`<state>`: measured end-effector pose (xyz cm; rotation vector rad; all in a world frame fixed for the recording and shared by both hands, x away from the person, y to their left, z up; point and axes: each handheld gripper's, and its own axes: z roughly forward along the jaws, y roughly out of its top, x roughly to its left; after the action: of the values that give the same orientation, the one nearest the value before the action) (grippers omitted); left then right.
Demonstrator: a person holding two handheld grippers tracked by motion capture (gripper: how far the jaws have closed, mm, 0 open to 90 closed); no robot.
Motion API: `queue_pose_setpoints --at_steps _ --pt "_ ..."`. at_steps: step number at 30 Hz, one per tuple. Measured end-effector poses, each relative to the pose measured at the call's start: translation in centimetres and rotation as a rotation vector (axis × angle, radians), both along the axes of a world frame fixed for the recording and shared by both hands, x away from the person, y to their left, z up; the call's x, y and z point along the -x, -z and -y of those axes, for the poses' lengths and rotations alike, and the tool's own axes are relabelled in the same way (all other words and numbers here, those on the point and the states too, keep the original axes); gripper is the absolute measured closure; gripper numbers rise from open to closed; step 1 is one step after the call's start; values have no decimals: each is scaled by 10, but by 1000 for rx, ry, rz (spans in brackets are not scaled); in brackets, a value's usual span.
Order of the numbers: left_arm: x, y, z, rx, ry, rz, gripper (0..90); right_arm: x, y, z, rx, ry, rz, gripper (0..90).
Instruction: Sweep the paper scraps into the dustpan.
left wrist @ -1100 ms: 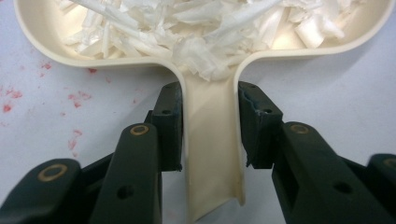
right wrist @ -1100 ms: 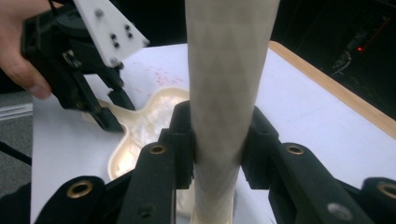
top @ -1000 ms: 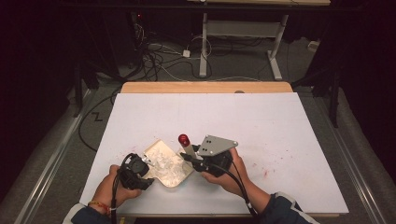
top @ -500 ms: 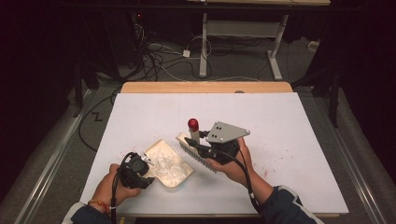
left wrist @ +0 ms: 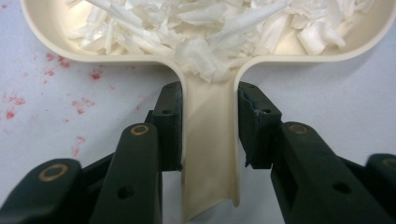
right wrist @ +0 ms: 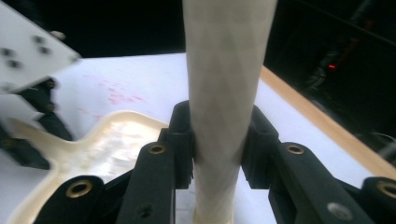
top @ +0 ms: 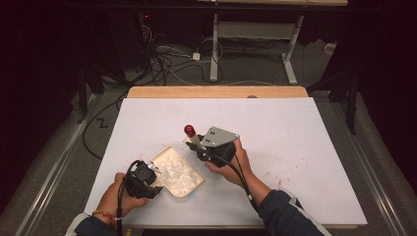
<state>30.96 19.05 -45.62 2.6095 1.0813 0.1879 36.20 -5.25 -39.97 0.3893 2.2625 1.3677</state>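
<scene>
A cream dustpan [top: 190,191] heaped with white paper shreds [top: 174,169] lies on the white table top near the front edge. My left gripper [top: 153,172] is shut on its flat handle [left wrist: 210,154], one pad on each side, just behind the pan's wall [left wrist: 42,39]. My right gripper [top: 196,147] hovers over the pan's far right corner. It is shut on a cream stick-like tool handle [right wrist: 224,70] with a red end [top: 189,130] that points up and away. In the right gripper view the pan [right wrist: 116,135] lies below and to the left.
A white sheet [top: 295,137] speckled with red stains [top: 275,179] covers the table, with a wooden strip [top: 216,92] along its far edge. Beyond that are cables and metal legs on a dark floor. Bare sheet lies to the right and far side.
My right gripper has carried the red-ended tool from the pan's edge up and toward the far side, then a little left. The left gripper and pan have stayed put.
</scene>
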Motion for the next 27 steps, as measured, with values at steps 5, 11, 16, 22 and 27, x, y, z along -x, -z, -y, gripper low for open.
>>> queue_pose_setpoints --at_steps 5,11,16,22,27 --pt "0 0 0 2 -3 1 624 21 -1 -9 -23 -115 -32 701" --pt "1 0 1 -2 -1 -1 626 32 -20 -3 -70 -183 -19 701" --pt "1 0 0 -1 -1 -2 626 30 -35 7 -100 -149 21 701" --pt "1 0 0 5 -7 -1 626 12 -34 15 -121 -69 22 701" --pt "1 0 0 6 -9 -3 626 -2 -17 11 -57 -4 43 701"
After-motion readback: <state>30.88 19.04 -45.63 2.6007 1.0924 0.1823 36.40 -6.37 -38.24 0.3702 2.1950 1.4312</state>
